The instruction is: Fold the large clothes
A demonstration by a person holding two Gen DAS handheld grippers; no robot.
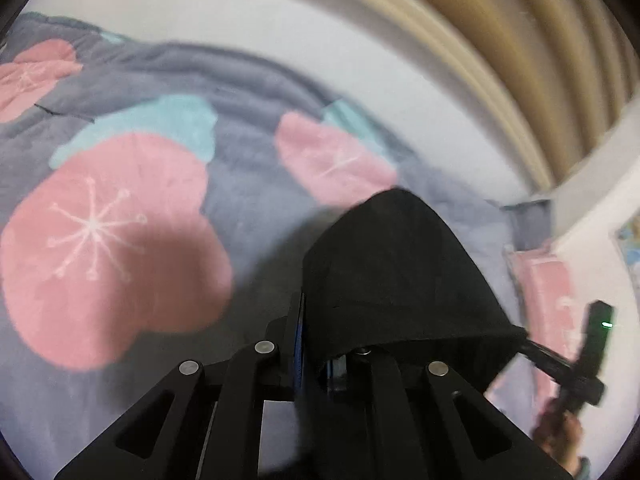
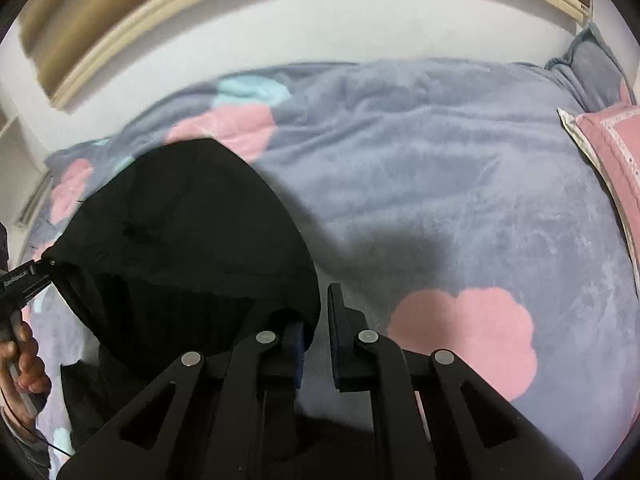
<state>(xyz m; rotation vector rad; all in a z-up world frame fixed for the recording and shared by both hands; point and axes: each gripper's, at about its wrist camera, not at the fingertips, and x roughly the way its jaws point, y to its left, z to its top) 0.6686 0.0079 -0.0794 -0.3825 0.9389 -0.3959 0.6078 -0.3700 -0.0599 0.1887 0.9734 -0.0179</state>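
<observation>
A black garment (image 1: pixel 400 272) hangs stretched between both grippers above the bed. In the left wrist view my left gripper (image 1: pixel 316 344) is shut on the garment's edge, and cloth drapes over its right finger. In the right wrist view the same black garment (image 2: pixel 188 248) spreads to the left. My right gripper (image 2: pixel 318 332) shows a narrow gap between its fingers; the cloth drapes over the left finger (image 2: pixel 298 344), and I cannot tell if it is pinched. The left gripper (image 2: pixel 38 270) grips the garment's far corner at the left edge.
A grey fleece blanket (image 2: pixel 440 184) with pink and teal flower shapes covers the bed. A pink pillow (image 2: pixel 612 152) lies at the right. A white wall and beige window frame (image 2: pixel 120 40) run behind. The right gripper (image 1: pixel 560 364) shows at the left wrist view's lower right.
</observation>
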